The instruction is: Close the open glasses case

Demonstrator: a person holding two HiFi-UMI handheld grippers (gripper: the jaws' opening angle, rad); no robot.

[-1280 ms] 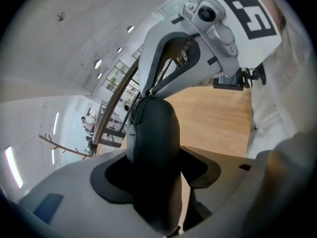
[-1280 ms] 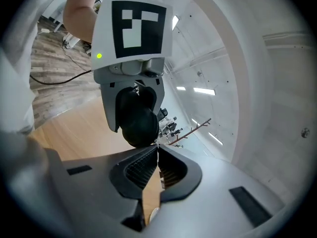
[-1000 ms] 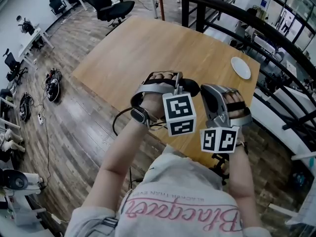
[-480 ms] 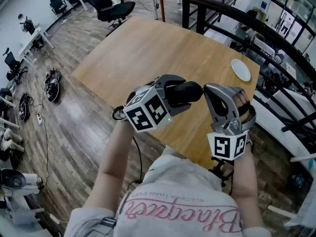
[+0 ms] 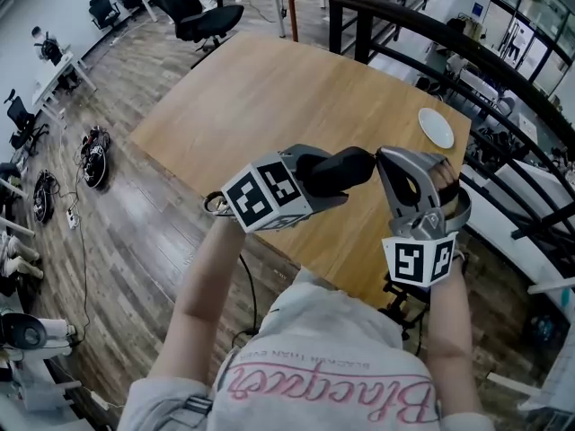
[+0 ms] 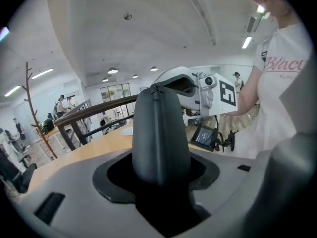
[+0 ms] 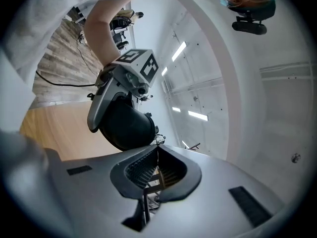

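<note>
Up off the table [image 5: 269, 88], the dark glasses case [image 5: 337, 171] sat in my left gripper [image 5: 314, 176], just right of the middle of the head view and pointing toward 3 o'clock. In the left gripper view the jaws were clamped on the case [image 6: 159, 128]. It stood up out of the left gripper [image 6: 161, 167] toward 12 o'clock, and a seam ran over its rounded tip with no gap that I could see.

My right gripper [image 5: 395, 173] hung just beside the free end of the case, at its 3 o'clock, and I could not tell whether they touched. The right gripper view showed its ribbed pads [image 7: 141, 166] pressed together with nothing between them. From the right gripper [image 7: 156, 170], the case [image 7: 126, 128] appeared at 11 o'clock, with the left gripper [image 7: 124, 98] closed around it. The left gripper view caught the right gripper [image 6: 198, 90] at 1 o'clock, behind the case.

A white plate [image 5: 437, 124] lay on the table's far corner at 2 o'clock, well apart from both grippers. A black office chair [image 5: 202, 7] stood beyond the table at 11 o'clock.
</note>
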